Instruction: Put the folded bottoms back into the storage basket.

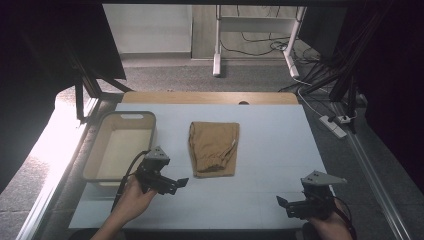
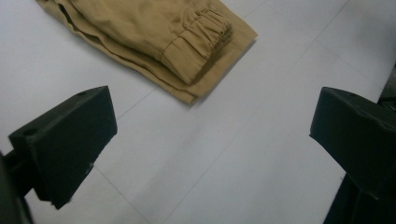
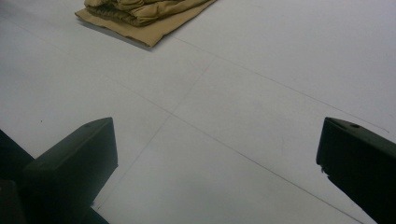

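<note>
Folded tan trousers [image 1: 214, 148] laid flat near the middle of the white table [image 1: 270, 150], elastic cuff end toward the near edge, waist end toward the far edge. Not touched by either tool.

Left gripper [image 1: 179, 184] held in the person's left hand [image 1: 131, 197] at the near left of the table, jaws aimed right and slightly toward the garment's near left corner. Jaws spread wide, nothing between them. Seen from the left gripper view [image 2: 212, 154]: bare table surface between the two black jaws, trousers [image 2: 154, 42] ahead at the far side with the gathered cuff uppermost on the fold. Near the garment but clear of it.

Right gripper [image 1: 282, 204] held at the near right corner of the table, jaws aimed left. Jaws spread wide, holding nothing. Seen from the right gripper view [image 3: 217, 158]: open table between the jaws, trousers [image 3: 140, 14] well apart at the far left of that picture.

Beige bin [image 1: 97, 150] standing at the left side of the table, just left of the trousers and just beyond the left gripper. Interior appears bare. Grey three-cornered plate mounted on top of each gripper; cable trailing from the left one toward the near edge.
</note>
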### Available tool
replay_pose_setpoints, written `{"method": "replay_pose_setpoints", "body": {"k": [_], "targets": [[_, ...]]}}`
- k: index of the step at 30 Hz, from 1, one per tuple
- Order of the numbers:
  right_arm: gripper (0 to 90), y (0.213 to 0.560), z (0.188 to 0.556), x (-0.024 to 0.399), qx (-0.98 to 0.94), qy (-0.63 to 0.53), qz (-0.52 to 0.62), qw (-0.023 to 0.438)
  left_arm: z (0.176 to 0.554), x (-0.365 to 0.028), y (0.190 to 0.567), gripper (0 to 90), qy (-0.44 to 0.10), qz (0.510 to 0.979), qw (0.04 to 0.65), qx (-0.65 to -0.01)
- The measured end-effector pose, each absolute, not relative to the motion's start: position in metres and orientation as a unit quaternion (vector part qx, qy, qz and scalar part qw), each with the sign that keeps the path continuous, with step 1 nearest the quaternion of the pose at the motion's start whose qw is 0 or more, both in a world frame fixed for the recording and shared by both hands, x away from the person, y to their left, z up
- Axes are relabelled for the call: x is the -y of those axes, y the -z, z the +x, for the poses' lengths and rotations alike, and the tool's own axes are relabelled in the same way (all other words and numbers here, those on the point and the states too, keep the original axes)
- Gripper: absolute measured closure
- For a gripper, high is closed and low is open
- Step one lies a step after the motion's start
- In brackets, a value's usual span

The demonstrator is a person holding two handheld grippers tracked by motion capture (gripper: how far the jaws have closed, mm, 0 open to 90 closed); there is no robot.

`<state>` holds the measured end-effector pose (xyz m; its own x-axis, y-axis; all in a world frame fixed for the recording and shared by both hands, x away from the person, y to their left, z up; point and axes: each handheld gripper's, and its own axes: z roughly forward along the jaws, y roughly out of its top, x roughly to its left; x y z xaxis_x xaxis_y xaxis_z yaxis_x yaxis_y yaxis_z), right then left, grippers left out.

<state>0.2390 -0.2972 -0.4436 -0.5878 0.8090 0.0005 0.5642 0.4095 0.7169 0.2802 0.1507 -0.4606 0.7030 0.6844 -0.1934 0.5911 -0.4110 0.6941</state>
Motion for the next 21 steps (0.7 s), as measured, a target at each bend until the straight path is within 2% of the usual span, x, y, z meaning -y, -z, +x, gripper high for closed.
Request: {"method": "replay_pose_setpoints", "body": {"k": [21], "targets": [[0.0,0.444,0.239,0.297,-0.823,-0.345,0.416,0.176,0.321,-0.129,0.471,0.0,-0.078,0.842,0.362,-0.393]]}}
